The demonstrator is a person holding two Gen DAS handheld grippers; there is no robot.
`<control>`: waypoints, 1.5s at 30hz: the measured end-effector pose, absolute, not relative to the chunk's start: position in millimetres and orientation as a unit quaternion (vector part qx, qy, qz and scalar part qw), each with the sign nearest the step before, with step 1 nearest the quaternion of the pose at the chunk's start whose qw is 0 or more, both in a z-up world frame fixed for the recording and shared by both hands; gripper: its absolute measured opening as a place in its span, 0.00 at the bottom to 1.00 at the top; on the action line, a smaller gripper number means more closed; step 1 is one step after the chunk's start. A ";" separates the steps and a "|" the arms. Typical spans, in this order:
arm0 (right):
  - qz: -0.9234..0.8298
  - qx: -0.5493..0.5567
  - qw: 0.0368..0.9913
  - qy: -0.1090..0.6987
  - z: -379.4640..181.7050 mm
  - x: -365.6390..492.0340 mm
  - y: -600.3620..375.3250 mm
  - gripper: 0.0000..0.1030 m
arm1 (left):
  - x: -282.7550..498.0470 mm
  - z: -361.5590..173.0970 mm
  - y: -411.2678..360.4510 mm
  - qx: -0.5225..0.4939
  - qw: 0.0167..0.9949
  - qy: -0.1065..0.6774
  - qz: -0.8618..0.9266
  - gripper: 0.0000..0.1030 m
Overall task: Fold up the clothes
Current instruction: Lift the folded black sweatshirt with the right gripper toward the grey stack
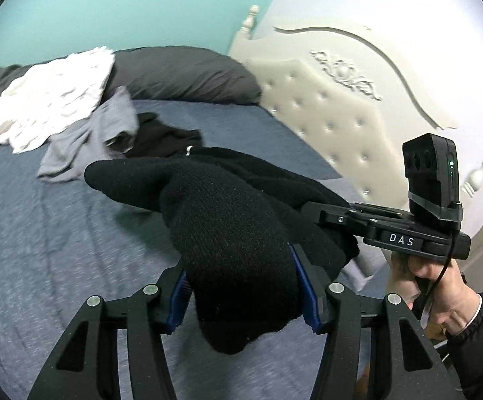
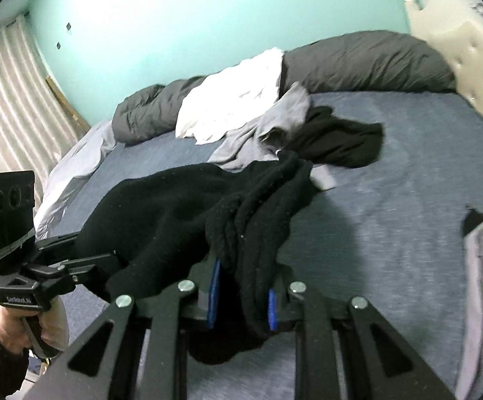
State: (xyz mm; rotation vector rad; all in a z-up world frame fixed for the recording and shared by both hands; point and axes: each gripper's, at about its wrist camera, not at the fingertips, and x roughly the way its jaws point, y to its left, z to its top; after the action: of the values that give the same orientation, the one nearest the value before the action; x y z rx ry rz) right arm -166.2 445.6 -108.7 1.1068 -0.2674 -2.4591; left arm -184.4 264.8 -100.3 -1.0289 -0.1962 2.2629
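Both grippers are pinching the same black knitted fleece garment [image 2: 175, 213], held up off the blue-grey bedsheet [image 1: 58, 233]. Left gripper [image 1: 244, 286]: blue pads clamped on a thick wad of the knit, jaws fairly wide because of the bulk. Right gripper [image 2: 241, 296]: jaws close together, pinching a thinner bunched strip of fabric.

The garment sags between the two grips, with a loose end hanging below each jaw.

Handling, my read: soft, light, no stiffness, so it drapes and bunches. The nap should grip the pads well and slip looks unlikely. Current holds are on wads, not edges. For a clean fold, better to take it at a hem or shoulder corners.

Unfolded pile toward the sheet's far edge: white crinkled cloth [image 1: 51, 96], grey jersey top [image 1: 88, 140], another black garment [image 2: 338, 140], against the dark grey duvet roll [image 1: 181, 73].
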 end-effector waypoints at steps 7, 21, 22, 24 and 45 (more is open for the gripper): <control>-0.906 0.375 0.170 -0.095 -75.5 -145.2 521.8 0.20 | -184.4 -75.3 348.4 -0.374 0.358 -0.060 0.854 0.57; -0.921 0.365 0.098 -0.098 -73.6 -127.6 654.1 0.20 | -196.8 -76.4 488.4 -0.374 0.411 -0.045 0.830 0.57; -0.921 0.364 0.095 -0.099 -74.2 -126.4 661.1 0.20 | -198.1 -77.5 495.3 -0.375 0.414 -0.044 0.828 0.57; -0.922 0.364 0.088 -0.102 -75.3 -124.5 675.2 0.20 | -200.5 -79.8 509.8 -0.376 0.418 -0.045 0.825 0.57; -0.928 0.362 0.050 -0.076 -92.1 -109.9 771.9 0.20 | -196.9 -113.8 603.7 -0.375 0.435 -0.078 0.815 0.57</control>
State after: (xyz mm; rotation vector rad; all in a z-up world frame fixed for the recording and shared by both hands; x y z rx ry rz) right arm -109.9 771.9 -92.1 1.1012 -0.2324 -2.8246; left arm -196.8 603.7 -113.8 -0.9323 -0.1935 2.0290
